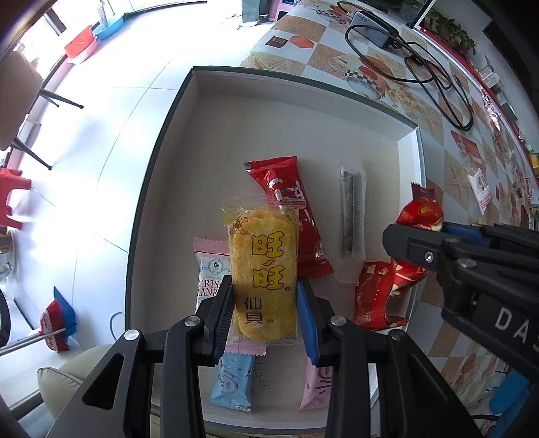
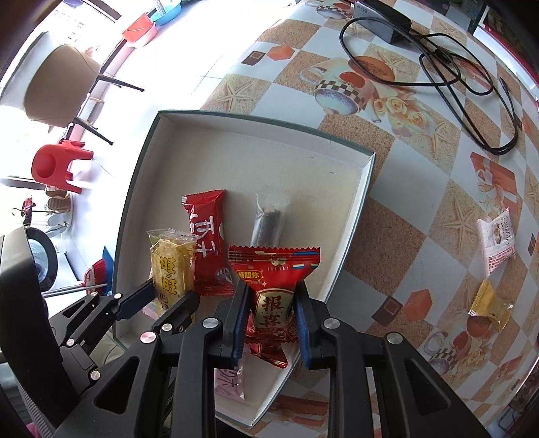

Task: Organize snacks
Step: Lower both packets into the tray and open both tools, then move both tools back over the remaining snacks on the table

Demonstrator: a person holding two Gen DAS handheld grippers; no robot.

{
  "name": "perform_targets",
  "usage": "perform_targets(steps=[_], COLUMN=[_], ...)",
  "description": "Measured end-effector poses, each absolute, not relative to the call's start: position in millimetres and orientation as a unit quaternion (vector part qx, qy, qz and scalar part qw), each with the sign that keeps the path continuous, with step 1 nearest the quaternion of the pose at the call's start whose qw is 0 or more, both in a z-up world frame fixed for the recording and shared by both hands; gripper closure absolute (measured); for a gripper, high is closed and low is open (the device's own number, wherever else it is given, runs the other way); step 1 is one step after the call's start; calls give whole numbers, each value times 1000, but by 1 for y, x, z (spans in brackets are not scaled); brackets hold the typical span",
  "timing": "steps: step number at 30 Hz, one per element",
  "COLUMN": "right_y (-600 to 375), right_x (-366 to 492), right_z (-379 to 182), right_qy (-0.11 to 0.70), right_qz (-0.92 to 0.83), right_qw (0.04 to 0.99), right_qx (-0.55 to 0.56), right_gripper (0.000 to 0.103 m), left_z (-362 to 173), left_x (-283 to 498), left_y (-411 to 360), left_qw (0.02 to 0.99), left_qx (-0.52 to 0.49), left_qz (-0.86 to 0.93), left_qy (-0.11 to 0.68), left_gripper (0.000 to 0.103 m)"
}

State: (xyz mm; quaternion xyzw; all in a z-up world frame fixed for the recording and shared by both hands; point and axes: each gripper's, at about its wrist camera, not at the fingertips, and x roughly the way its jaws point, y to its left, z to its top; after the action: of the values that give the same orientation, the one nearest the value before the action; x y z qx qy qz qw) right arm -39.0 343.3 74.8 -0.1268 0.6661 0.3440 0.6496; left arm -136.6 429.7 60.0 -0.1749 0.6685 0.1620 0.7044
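My left gripper [image 1: 264, 303] is shut on a yellow rice cracker packet [image 1: 261, 266] and holds it over the white cardboard box [image 1: 296, 111]. My right gripper [image 2: 269, 313] is shut on a red candy packet [image 2: 273, 289], held above the box's right side [image 2: 365, 182]. In the box lie a long red packet [image 1: 293, 209], a clear packet with a dark stick [image 1: 352, 215], a red wrapper [image 1: 374, 296], a white and pink packet [image 1: 209, 273], a blue packet [image 1: 232, 380] and a pink packet [image 1: 316, 387]. The right gripper also shows in the left wrist view [image 1: 397, 242].
On the patterned tablecloth [image 2: 421, 236], right of the box, lie a white and pink snack [image 2: 497, 241] and a gold packet [image 2: 488, 305]. A black cable with a grey power adapter [image 2: 384, 15] lies at the far side. A red stool [image 2: 59, 163] and a chair stand on the floor to the left.
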Motion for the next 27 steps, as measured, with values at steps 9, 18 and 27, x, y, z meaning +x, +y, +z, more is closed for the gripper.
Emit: perform_targets(steps=[9, 18, 27], right_y=[344, 327, 271], right_x=[-40, -33, -18], right_z=[72, 73, 51], right_qy=[671, 675, 699], right_qz=[341, 321, 257], right_qw=[645, 655, 661], right_qx=[-131, -115, -88], right_gripper=[76, 22, 0], left_z=[64, 68, 80], left_x=[-132, -127, -123], left_y=[426, 426, 402], left_qw=[705, 698, 706], left_qx=[-171, -156, -137], left_qz=[178, 191, 177], left_qy=[665, 672, 672], left_gripper=[23, 22, 22])
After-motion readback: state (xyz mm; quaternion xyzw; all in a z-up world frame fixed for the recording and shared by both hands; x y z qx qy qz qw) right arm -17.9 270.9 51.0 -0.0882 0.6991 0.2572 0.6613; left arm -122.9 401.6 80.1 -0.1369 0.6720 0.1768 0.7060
